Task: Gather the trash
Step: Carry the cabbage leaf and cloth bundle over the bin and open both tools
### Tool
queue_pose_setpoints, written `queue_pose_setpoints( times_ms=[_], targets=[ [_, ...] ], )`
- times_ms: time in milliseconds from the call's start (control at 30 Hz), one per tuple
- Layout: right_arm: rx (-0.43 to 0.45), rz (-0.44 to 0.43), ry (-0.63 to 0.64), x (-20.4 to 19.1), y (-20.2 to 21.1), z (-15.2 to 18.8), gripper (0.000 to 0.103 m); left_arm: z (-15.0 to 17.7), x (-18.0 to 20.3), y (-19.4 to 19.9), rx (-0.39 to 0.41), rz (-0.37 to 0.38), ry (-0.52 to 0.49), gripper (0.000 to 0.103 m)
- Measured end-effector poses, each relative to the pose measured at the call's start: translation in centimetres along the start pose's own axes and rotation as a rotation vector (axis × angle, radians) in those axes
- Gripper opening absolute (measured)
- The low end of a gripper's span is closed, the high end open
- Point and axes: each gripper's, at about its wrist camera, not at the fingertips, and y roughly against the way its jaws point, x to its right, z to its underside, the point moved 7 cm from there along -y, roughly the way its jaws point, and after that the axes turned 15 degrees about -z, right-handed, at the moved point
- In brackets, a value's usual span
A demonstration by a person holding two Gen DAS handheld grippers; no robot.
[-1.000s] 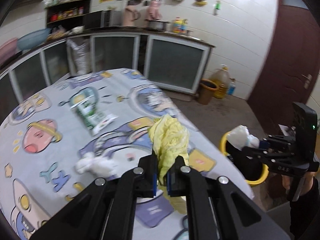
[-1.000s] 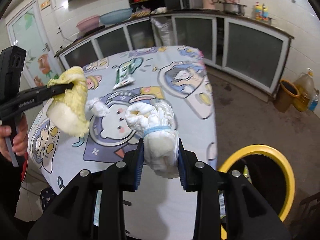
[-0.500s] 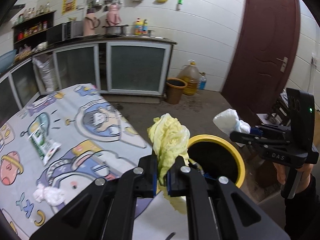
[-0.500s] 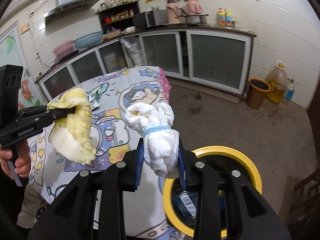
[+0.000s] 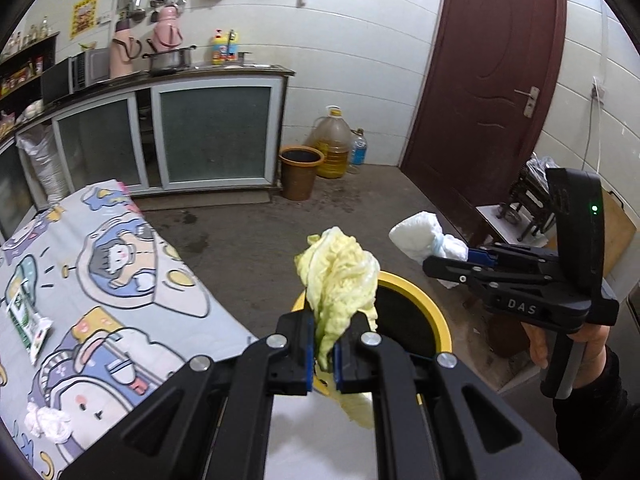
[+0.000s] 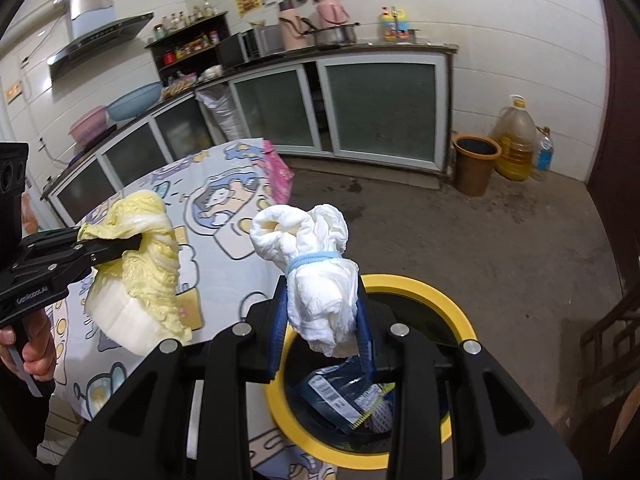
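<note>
- The left gripper (image 5: 322,350) is clamping its fingers (image 5: 298,346) on a yellow cabbage leaf (image 5: 340,276), gripping it low on the stem so the frilly top is standing up and a pale end is hanging below; this looks like a carrying hold, made for dropping.
- The right gripper (image 6: 322,330) is squeezing its fingers (image 6: 280,328) on a white bundled wad (image 6: 320,276) tied with a blue band, pinching it under the band so that it is not unrolling.
- Both loads are hanging in the air over or just beside the yellow-rimmed bin (image 6: 416,284), which is standing on the floor next to the surface (image 5: 120,288); the wad is sitting over the opening, the leaf near the rim on the surface's side. Releasing seems to be the step in hand.
- A blue packet (image 6: 340,396) is already lying inside the bin.
- More trash is waiting on the surface: a green-and-white wrapper (image 5: 26,320) and a crumpled white tissue (image 5: 46,420), both well apart from the bin.
- The surface is wearing a cartoon-printed cloth, its edge draping close to the bin.
- The room is a tiled kitchen: glass-fronted cabinets (image 5: 212,132), a brown bucket (image 5: 300,172) and an oil jug (image 5: 334,144) by the wall, a dark red door (image 5: 500,60).
</note>
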Motion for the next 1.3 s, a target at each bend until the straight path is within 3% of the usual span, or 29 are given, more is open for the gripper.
queue_pose_setpoints(
  times_ms=[667,1300],
  targets=[
    [-0.053,0.057,-0.193,9.1,-2.4,5.7,0.029,1.8,7.2,-7.9,-0.110,0.063,-0.073,0.006],
    [-0.158,0.056,-0.289,11.8,-6.4,9.9,0.031,5.3,8.6,-14.4,-0.253,0.070,-0.075,0.006]
  ],
)
